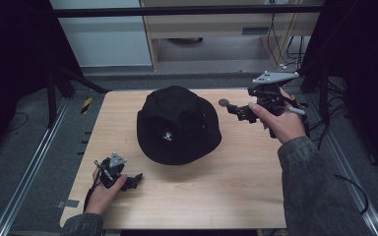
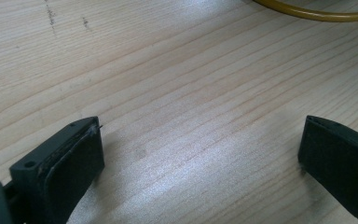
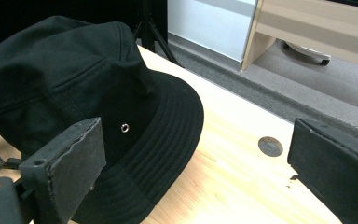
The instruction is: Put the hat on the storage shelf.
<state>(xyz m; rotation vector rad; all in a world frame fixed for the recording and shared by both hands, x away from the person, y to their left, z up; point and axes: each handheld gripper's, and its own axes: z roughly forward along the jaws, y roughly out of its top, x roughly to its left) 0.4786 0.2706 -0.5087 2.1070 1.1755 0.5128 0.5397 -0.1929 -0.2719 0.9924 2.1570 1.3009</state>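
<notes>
A black bucket hat (image 1: 178, 125) sits crown-up at the middle of a pale wooden desk (image 1: 226, 196), its round brim flat on the wood. The right tongs (image 1: 237, 110) hover just beside the hat's right brim, jaws spread wide and holding nothing, pointed toward it; they look the nearer pair. The left tongs (image 1: 137, 179) rest low near the hat's front-left, likewise released. A small round disc (image 3: 270, 146) lies beyond the right tongs. Behind the hat: grey floor, cabinet base.

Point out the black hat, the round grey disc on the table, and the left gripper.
black hat (image 1: 177, 123): high view, on the crown.
round grey disc (image 3: 270, 146): right gripper view, its centre.
left gripper (image 1: 137, 178): high view, at its jaw tips.
</notes>
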